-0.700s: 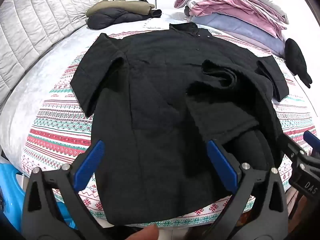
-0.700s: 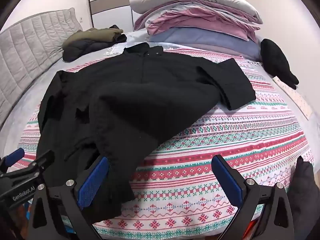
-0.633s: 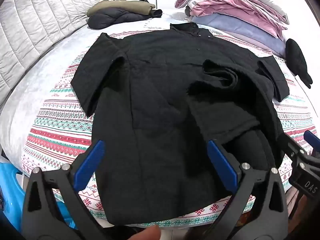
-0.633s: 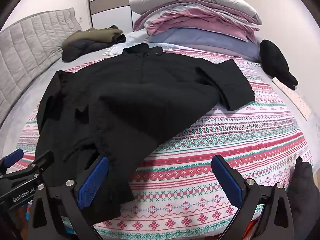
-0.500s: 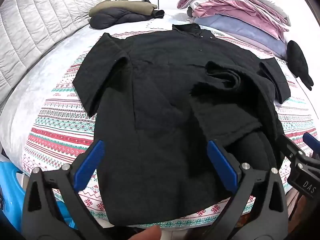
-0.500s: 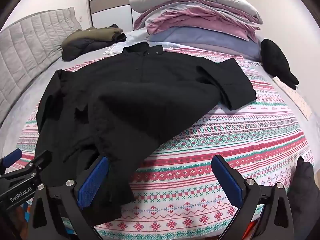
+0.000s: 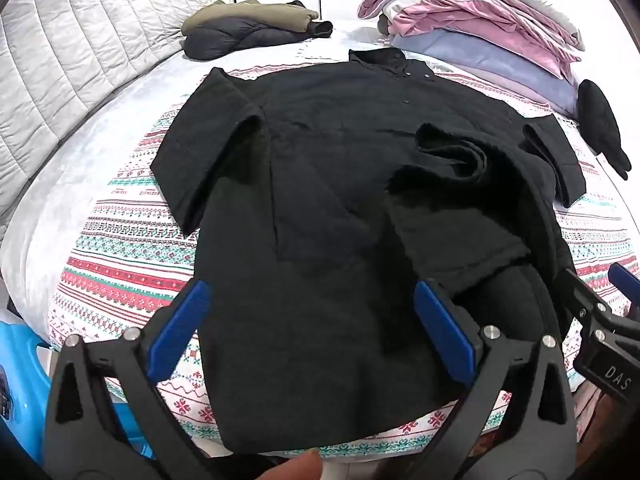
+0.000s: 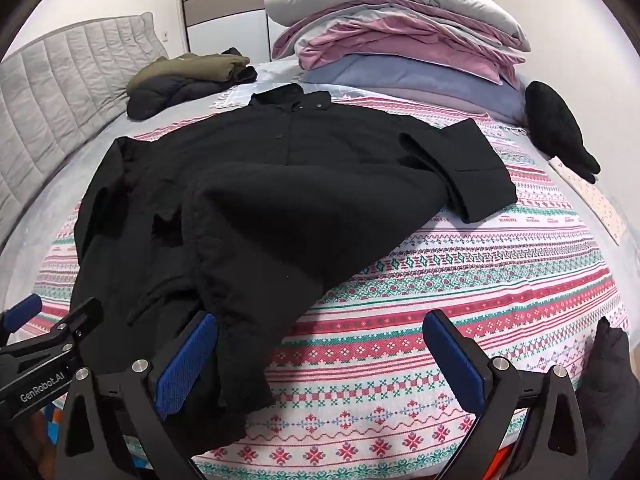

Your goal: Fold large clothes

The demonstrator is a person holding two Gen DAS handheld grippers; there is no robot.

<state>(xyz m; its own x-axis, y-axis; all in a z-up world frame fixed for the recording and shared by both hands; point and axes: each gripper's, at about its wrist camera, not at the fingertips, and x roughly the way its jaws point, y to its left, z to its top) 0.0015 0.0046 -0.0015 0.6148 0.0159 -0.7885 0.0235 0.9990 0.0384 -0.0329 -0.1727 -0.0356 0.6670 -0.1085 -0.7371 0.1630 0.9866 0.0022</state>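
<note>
A large black coat [image 7: 320, 208] lies face up on the patterned bedspread [image 7: 120, 276], collar at the far end, both sleeves out. Its right front panel is folded over the body in a rumpled flap [image 7: 456, 216]. It also shows in the right wrist view [image 8: 280, 208]. My left gripper [image 7: 308, 320] is open and empty above the coat's hem. My right gripper [image 8: 320, 356] is open and empty at the bed's near edge, its left pad [image 8: 186, 364] beside the coat's lower right edge. Each gripper shows at the edge of the other's view.
A stack of folded bedding and pillows [image 8: 400, 44] sits at the far right. Folded olive and dark jackets [image 7: 256, 26] lie at the far left. A black item [image 8: 560, 128] lies at the right edge. A quilted headboard [image 7: 72, 60] runs along the left. A blue object [image 7: 20, 380] stands beside the bed.
Both views shift only slightly. The coat and both open grippers stay as they were.
</note>
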